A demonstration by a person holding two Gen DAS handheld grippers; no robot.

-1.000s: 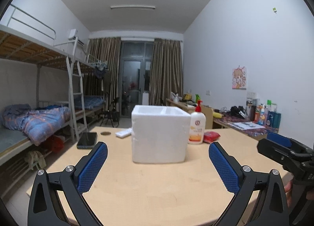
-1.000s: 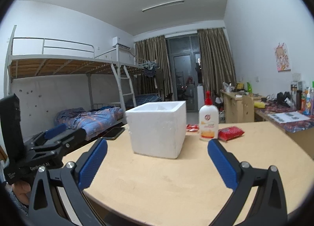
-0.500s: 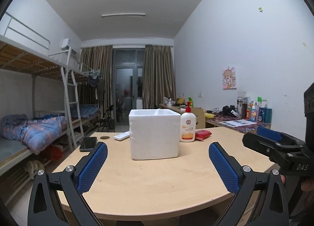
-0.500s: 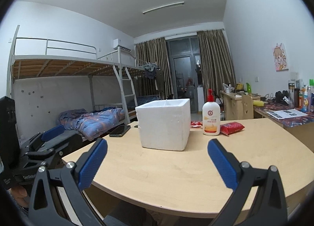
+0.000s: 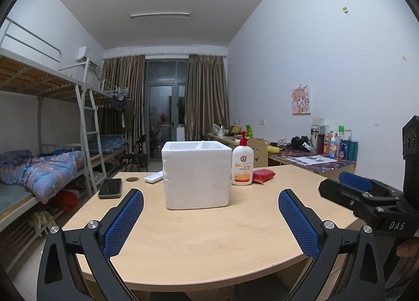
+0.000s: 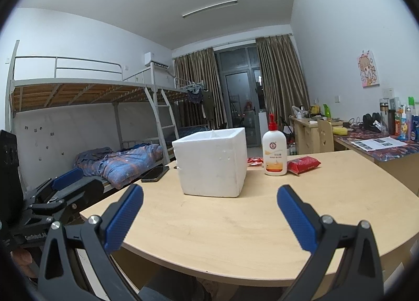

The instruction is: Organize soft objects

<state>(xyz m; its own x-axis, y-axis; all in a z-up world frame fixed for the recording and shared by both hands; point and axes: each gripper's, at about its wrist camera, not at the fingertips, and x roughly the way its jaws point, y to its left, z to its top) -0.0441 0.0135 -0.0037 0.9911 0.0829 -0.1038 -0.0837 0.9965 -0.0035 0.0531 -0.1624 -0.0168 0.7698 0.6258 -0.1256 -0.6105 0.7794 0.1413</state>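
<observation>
A white foam box (image 5: 196, 174) (image 6: 212, 162) stands open-topped in the middle of the wooden table (image 5: 209, 235) (image 6: 235, 222). Right of it a lotion pump bottle (image 5: 242, 163) (image 6: 274, 150) stands upright, with a red soft packet (image 5: 263, 175) (image 6: 303, 164) lying beside it. A smaller red packet (image 6: 254, 161) lies behind the box. My left gripper (image 5: 210, 217) is open and empty over the table's near edge. My right gripper (image 6: 209, 213) is likewise open and empty. Each gripper shows at the side of the other's view.
A black phone (image 5: 110, 188) (image 6: 155, 173) and a white remote (image 5: 154, 177) lie on the table's left part. Bunk beds (image 5: 39, 159) line the left wall. A cluttered desk (image 5: 316, 159) runs along the right wall.
Both grippers have pulled back from the box, which now looks smaller, and the table's near edge has come into view. Jaws stayed open.
</observation>
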